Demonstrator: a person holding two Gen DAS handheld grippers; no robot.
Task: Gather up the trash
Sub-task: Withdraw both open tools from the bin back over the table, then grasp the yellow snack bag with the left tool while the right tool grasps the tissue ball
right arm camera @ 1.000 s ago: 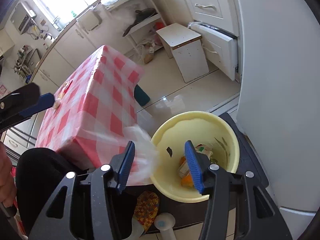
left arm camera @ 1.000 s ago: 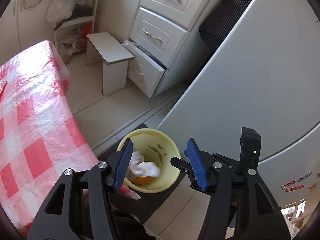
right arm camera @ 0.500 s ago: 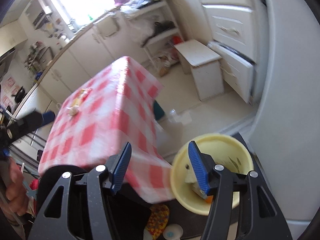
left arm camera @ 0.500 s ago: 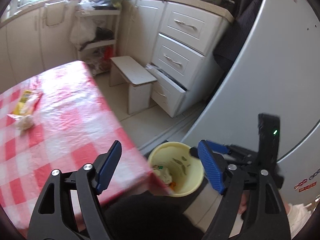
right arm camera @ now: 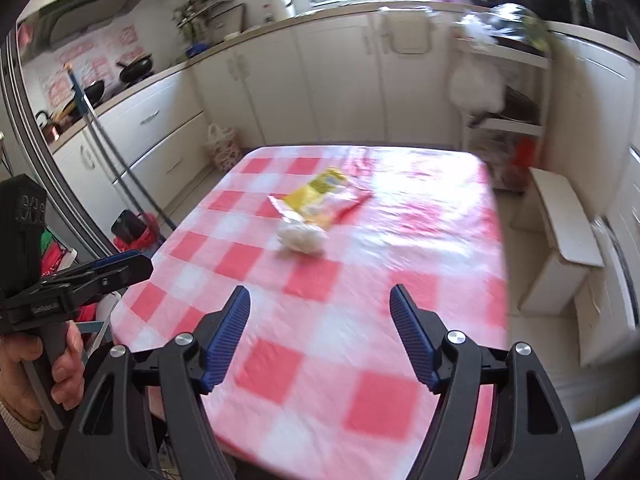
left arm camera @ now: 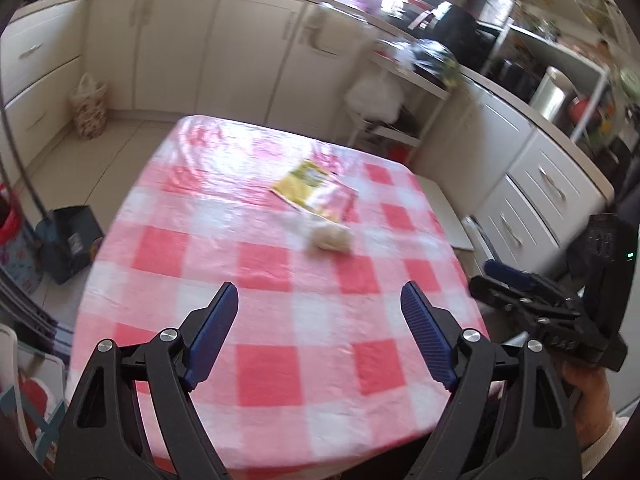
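Both views motion-blurred. Left gripper (left arm camera: 320,316) with blue-padded fingers spread wide, nothing between them, above the near part of the red-and-white checked plastic tablecloth (left arm camera: 260,256). Right gripper (right arm camera: 320,320) likewise spread and holding nothing. On the cloth well beyond both: crumpled white tissue ball (left arm camera: 330,238) touching a flat yellow snack wrapper (left arm camera: 314,190). Only from the left wrist: blue dustpan (left arm camera: 70,236) on the floor. Only from the right wrist: low white stool (right arm camera: 562,236), black wok (right arm camera: 136,66). Wrapper print unreadable.
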